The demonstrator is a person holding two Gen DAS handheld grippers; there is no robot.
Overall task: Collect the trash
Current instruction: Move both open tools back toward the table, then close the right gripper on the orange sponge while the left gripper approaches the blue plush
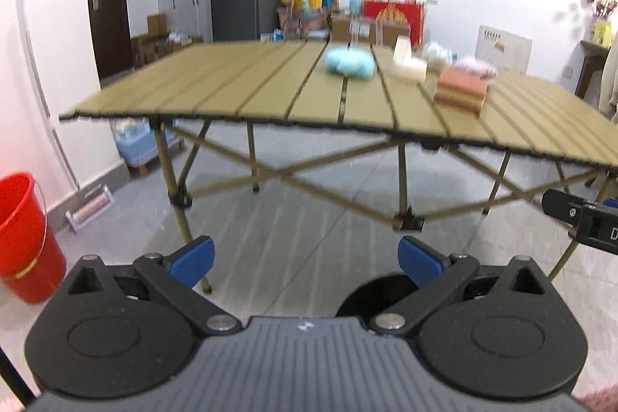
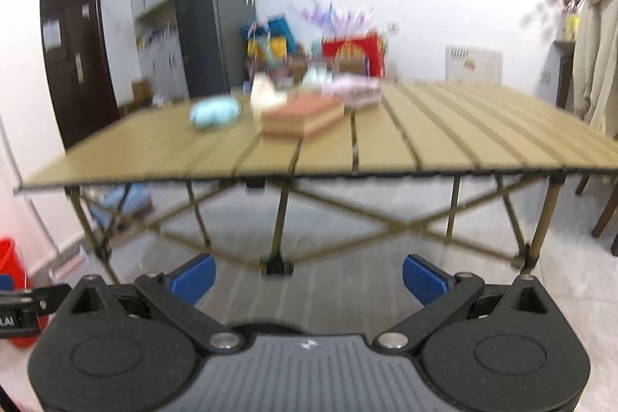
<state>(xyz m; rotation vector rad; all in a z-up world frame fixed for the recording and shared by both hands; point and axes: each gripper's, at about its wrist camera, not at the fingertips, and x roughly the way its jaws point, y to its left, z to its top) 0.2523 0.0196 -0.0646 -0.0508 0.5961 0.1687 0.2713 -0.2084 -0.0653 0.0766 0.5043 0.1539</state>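
- Your left wrist camera sits low, well back from the folding table (image 1: 309, 91), facing its long edge.
- Your right camera looks likewise; both share the tabletop and red bucket (image 1: 23, 238).

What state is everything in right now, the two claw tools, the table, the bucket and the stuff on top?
Left gripper: open, empty, short of the table.
Right gripper: open, empty, short of the table.
Table: unfolded, standing.
Red bucket: upright on the floor; contents hidden.
Blue fluffy thing: lying on the table.
Pink box: flat on the table, looks closed.
White box: on the table, too blurred to tell.
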